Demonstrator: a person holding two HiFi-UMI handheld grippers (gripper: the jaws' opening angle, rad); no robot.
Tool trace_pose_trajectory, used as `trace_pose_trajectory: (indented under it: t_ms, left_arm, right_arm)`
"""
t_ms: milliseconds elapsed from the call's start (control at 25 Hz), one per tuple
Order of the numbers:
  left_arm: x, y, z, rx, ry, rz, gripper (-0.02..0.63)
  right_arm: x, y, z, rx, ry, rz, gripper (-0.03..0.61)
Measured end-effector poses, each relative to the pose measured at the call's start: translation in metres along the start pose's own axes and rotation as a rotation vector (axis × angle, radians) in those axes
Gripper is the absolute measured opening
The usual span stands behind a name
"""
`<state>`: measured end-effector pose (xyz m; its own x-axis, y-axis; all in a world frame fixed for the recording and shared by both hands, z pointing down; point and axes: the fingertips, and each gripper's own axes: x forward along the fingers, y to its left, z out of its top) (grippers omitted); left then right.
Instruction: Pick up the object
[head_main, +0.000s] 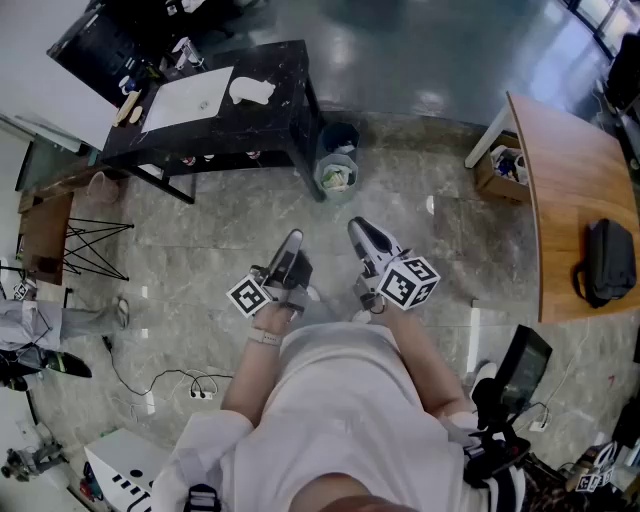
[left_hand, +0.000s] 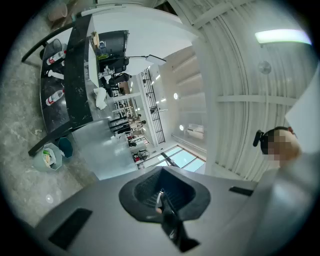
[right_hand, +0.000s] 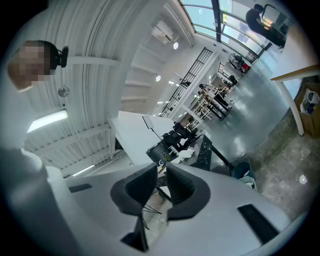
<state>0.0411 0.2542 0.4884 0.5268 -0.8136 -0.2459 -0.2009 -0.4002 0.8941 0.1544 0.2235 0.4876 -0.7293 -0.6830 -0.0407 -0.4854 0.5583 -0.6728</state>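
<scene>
A white, lumpy object (head_main: 252, 90) lies on the black table (head_main: 283, 68) at the far upper left, beside a flat white sheet (head_main: 188, 100). It also shows small in the left gripper view as the white object (left_hand: 100, 97), and in the right gripper view as the white object (right_hand: 185, 153). Both grippers are held in front of the person's body, well short of the table. My left gripper (head_main: 292, 240) (left_hand: 161, 197) is shut with nothing in it. My right gripper (head_main: 358, 227) (right_hand: 161, 182) shows a narrow gap between its pads and holds nothing.
A pale waste bin (head_main: 338, 172) stands at the table's near right corner with a blue bin (head_main: 340, 135) behind it. A wooden table (head_main: 565, 170) with a black bag (head_main: 607, 262) is on the right. A wire rack (head_main: 85, 245) and floor cables (head_main: 190, 385) lie left.
</scene>
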Motion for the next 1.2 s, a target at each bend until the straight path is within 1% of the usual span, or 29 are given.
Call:
trace_pose_trajectory:
  t_ms: [240, 400, 560, 760, 1040, 1120, 1200]
  left_arm:
    - [0.014, 0.019, 0.018, 0.006, -0.009, -0.005, 0.006]
    - [0.035, 0.042, 0.046, -0.010, -0.010, -0.009, 0.006]
    - [0.065, 0.072, 0.091, -0.024, -0.018, -0.013, 0.006]
    - [0.102, 0.110, 0.150, -0.030, -0.008, -0.005, 0.006]
    - [0.128, 0.172, 0.243, -0.044, -0.011, 0.033, 0.006]
    - [0.134, 0.184, 0.266, -0.020, -0.001, 0.035, 0.006]
    - [0.142, 0.193, 0.288, 0.031, 0.013, 0.038, 0.006]
  right_arm:
    - [0.022, -0.015, -0.001, -0.005, 0.016, -0.011, 0.064]
    - [0.058, -0.030, 0.004, -0.007, 0.023, -0.026, 0.064]
    - [0.110, -0.050, 0.013, -0.016, 0.034, -0.042, 0.064]
    - [0.185, -0.073, 0.019, 0.002, 0.050, -0.062, 0.064]
    - [0.301, -0.090, 0.020, 0.007, 0.092, -0.067, 0.064]
    - [0.330, -0.093, 0.020, 0.010, 0.104, -0.071, 0.064]
    - [0.355, -0.096, 0.018, 0.015, 0.118, -0.074, 0.064]
